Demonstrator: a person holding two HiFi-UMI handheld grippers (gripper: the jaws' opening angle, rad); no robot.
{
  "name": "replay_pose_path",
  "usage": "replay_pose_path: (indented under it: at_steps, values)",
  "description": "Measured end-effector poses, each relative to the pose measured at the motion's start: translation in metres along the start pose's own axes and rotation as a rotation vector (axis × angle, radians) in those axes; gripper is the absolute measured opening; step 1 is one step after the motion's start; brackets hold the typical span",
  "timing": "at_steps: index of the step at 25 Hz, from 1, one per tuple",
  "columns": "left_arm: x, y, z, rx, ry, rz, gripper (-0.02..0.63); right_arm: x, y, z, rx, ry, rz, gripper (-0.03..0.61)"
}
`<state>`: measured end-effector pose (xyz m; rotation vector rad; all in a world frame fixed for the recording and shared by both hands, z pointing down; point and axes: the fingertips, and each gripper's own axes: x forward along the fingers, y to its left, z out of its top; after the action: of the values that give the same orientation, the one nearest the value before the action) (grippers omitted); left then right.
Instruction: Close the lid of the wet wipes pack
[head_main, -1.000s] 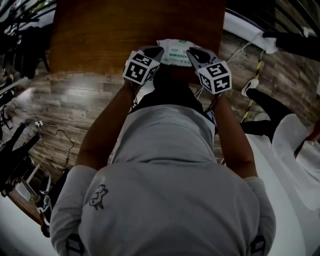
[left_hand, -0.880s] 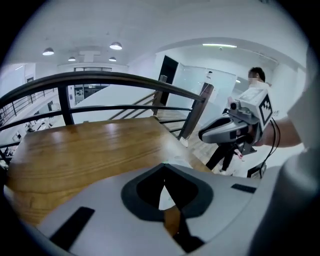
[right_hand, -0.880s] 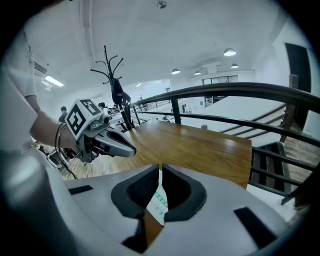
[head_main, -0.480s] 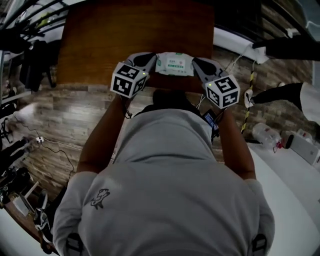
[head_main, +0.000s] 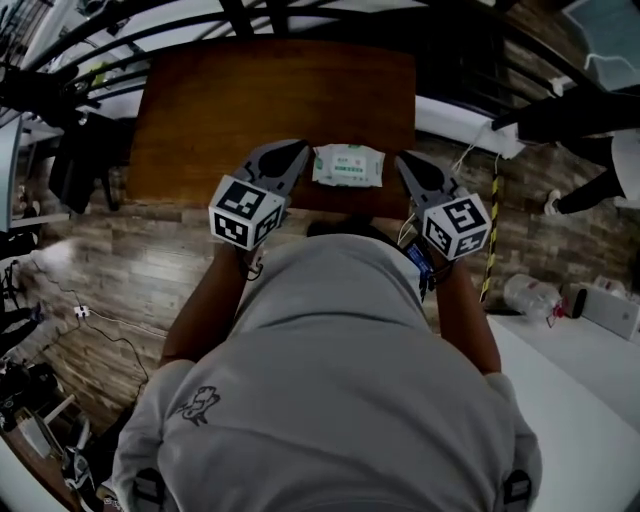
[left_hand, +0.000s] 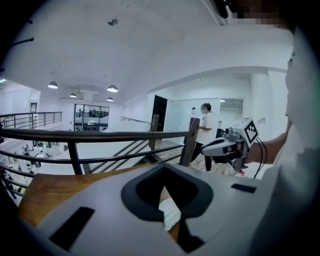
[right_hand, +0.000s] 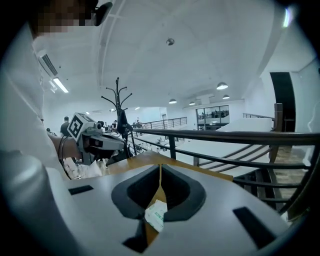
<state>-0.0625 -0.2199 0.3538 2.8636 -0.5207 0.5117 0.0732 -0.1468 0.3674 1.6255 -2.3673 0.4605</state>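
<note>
- Both claws have gone up and pulled away from the wet wipes pack (head_main: 348, 165) since a second ago. Back then their tips were at its two short ends.
- Now the pack lies flat on the brown wooden table (head_main: 230, 100). It is below the claws, in the gap between them, and touches neither one.
- Left claw (head_main: 298, 155): its two jaws are pressed together at the tips and hold nothing. A bit of the white pack and the wood shows through the slit behind the tips, far below.
- Right claw (head_main: 405, 166): its jaws are pressed together too, and they are empty. A corner of the pack with green print shows under it the same way.
- Each claw hangs in the air over the near edge of the table and points forward and a little down.
- Under the table is a floor (head_main: 130, 240) that looks like grey-brown planks.
- Past the claws runs a black railing (right_hand: 225, 136), with stairs (right_hand: 287, 175) behind it.
- High over the claws is a white ceiling (left_hand: 150, 50) with round lamps (left_hand: 112, 88).
- A black coat stand (right_hand: 118, 102) is to the left of the right claw.
- A person (left_hand: 206, 127) in white stands far beyond the left claw.
</note>
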Motion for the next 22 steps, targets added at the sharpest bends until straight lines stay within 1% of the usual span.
replay_pose_path:
  at_steps: [4, 8, 14, 18, 22]
  values:
    - [-0.017, -0.003, 0.008, 0.011, -0.034, 0.001, 0.009, -0.007, 0.007, 0.016, -0.006, -0.051, -0.02, 0.038]
    - [-0.022, 0.005, 0.003, -0.008, -0.036, 0.007, 0.009, -0.002, 0.013, 0.018, 0.003, -0.07, -0.025, 0.038]
    - [-0.028, 0.004, 0.002, -0.003, -0.033, -0.002, 0.009, 0.0, 0.026, 0.02, 0.002, -0.083, -0.015, 0.038]
    - [-0.029, -0.005, 0.008, -0.006, -0.045, 0.001, 0.009, -0.007, 0.032, 0.021, 0.0, -0.087, 0.002, 0.038]
    - [-0.022, -0.02, 0.013, 0.004, -0.049, 0.01, 0.009, -0.018, 0.026, 0.022, -0.015, -0.094, 0.021, 0.038]
